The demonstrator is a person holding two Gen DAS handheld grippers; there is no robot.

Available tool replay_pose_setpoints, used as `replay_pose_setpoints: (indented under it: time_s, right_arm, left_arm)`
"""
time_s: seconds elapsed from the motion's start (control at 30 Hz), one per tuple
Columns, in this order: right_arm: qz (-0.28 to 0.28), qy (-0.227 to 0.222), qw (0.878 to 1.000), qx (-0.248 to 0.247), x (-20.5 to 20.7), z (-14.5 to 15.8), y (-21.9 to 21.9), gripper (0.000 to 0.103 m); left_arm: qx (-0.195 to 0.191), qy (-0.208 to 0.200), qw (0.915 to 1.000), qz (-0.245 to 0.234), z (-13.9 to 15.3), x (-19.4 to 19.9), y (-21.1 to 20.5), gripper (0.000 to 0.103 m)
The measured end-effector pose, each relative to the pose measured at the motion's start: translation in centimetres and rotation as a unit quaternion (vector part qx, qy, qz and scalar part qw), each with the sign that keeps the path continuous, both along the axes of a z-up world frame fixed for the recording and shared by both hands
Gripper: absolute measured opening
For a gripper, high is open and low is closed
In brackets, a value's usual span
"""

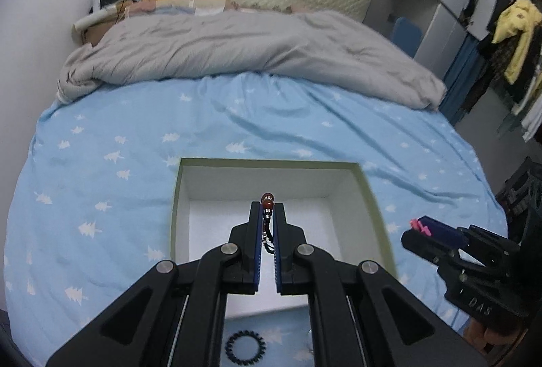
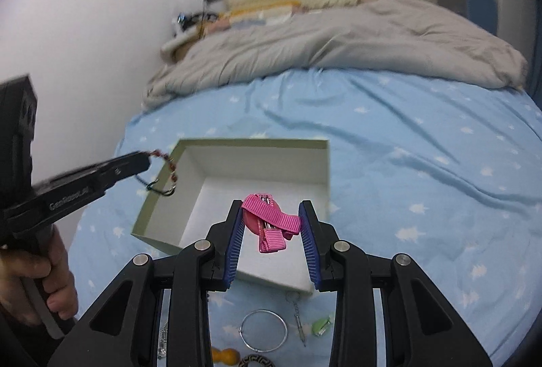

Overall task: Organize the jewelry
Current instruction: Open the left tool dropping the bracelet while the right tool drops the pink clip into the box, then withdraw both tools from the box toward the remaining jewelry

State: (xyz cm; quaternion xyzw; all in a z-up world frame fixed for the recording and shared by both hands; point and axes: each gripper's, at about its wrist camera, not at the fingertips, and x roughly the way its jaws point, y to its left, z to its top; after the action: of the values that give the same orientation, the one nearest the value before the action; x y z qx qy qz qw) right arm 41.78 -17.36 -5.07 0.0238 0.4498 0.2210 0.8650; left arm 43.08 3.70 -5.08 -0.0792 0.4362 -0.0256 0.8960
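Two black hand-held grippers over one open white cardboard box with a pale green rim (image 1: pixel 271 163) on a light blue bedsheet printed with white trees (image 1: pixel 135 130). Left gripper (image 1: pixel 267 208) clamped nearly fully closed on one beaded bracelet of reddish-brown beads and dark chain (image 1: pixel 267 200), dangling above the box's bare white floor in the left wrist view, over the near left wall in the right wrist view. Right gripper (image 2: pixel 271 214) partly open, pads pressing both ends of one pink ribbon hair clip (image 2: pixel 271 221), held above the box's near right corner. One hand (image 2: pixel 30 275) around the left gripper's handle. On the sheet before the box's near wall: one thin silver bangle (image 2: pixel 264 329), one small silver chain with pendant (image 2: pixel 298 316), one pale green clip (image 2: pixel 320 326), one orange piece (image 2: pixel 225 357), one black patterned ring-shaped piece (image 2: pixel 254 361), one silver chain at the frame's lower left (image 2: pixel 163 340), one black coiled hair tie (image 1: pixel 245 345). Wide bare sheet left, right and beyond the box, up to one rumpled grey duvet (image 1: pixel 237 52).
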Motion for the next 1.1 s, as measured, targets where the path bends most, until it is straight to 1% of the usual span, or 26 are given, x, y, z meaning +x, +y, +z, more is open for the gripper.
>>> replay_pose_setpoints:
  time_s: [0.07, 0.2, 0.27, 0.33, 0.43, 0.47, 0.5, 0.57, 0.63, 0.7, 0.77, 0.8, 0.83, 0.9, 1.0, 1.07, 1.1]
  right_arm:
    - [0.013, 0.014, 1.000, -0.004, 1.1, -1.1, 1.1, 0.030]
    - [0.008, 0.039, 0.999, -0.005, 2.7, -3.3, 1.9, 0.030]
    - [0.003, 0.050, 0.999, -0.006, 3.0, -4.4, 2.0, 0.031]
    - [0.004, 0.056, 0.998, -0.010, 3.1, -4.8, 2.3, 0.031]
    - [0.006, 0.051, 0.999, -0.012, 2.8, -4.5, 2.3, 0.034]
    - [0.006, 0.050, 0.999, -0.008, 2.4, -4.3, 2.2, 0.041]
    - [0.005, 0.047, 0.999, -0.007, 2.2, -4.0, 2.0, 0.045]
    - [0.006, 0.035, 0.999, -0.013, 1.8, -3.4, 1.9, 0.047]
    - [0.006, 0.019, 1.000, -0.015, 1.3, -2.4, 1.6, 0.047]
    - [0.003, -0.008, 1.000, -0.006, 0.0, -0.8, 1.0, 0.049]
    - [-0.001, -0.029, 1.000, 0.001, -1.0, 0.5, 0.4, 0.051]
    - [-0.003, -0.042, 0.999, 0.006, -2.1, 1.4, 0.0, 0.051]
    - [-0.004, -0.049, 0.999, 0.009, -2.7, 2.0, -0.1, 0.051]
    - [-0.006, -0.065, 0.998, 0.019, -4.3, 3.3, -0.5, 0.051]
    - [-0.013, -0.087, 0.996, 0.030, -7.3, 5.4, -1.5, 0.052]
    - [-0.019, -0.097, 0.994, 0.036, -8.9, 6.4, -1.9, 0.052]
    - [-0.024, -0.104, 0.994, 0.035, -9.8, 7.0, -2.2, 0.054]
  left_arm:
    - [-0.004, 0.021, 0.9998, 0.003, -1.6, 1.5, 0.7, 0.003]
    - [0.006, 0.042, 0.9991, -0.006, -4.2, 3.0, 1.0, 0.004]
    - [0.008, 0.051, 0.9986, -0.008, -5.2, 3.3, 1.1, 0.004]
    - [0.008, 0.055, 0.9984, -0.009, -5.7, 3.1, 1.3, 0.005]
    - [0.012, 0.062, 0.9980, -0.007, -5.8, 2.8, 1.2, 0.006]
    - [0.012, 0.065, 0.9978, -0.002, -5.6, 2.6, 1.3, 0.006]
    - [0.010, 0.065, 0.9979, -0.001, -5.4, 2.2, 1.2, 0.007]
    - [0.005, 0.051, 0.9987, -0.001, -4.5, 1.3, 1.2, 0.007]
    - [0.003, 0.043, 0.9990, 0.009, -3.6, 0.8, 1.3, 0.007]
    - [0.001, 0.035, 0.9993, 0.010, -2.5, 0.0, 1.3, 0.007]
    - [0.006, 0.020, 0.9997, 0.014, -1.0, -1.4, 1.2, 0.022]
    - [0.010, 0.011, 0.9998, 0.014, -0.3, -2.0, 1.1, 0.044]
    - [0.016, -0.004, 0.9998, 0.014, 0.6, -3.0, 0.8, 0.058]
    - [0.028, -0.029, 0.9991, 0.015, 2.3, -5.1, 0.4, 0.060]
    - [0.022, -0.045, 0.9985, 0.021, 4.3, -7.8, 0.1, 0.060]
    - [0.027, -0.060, 0.9976, 0.023, 5.7, -9.9, -0.3, 0.060]
    - [0.030, -0.067, 0.9971, 0.023, 6.4, -10.9, -0.4, 0.064]
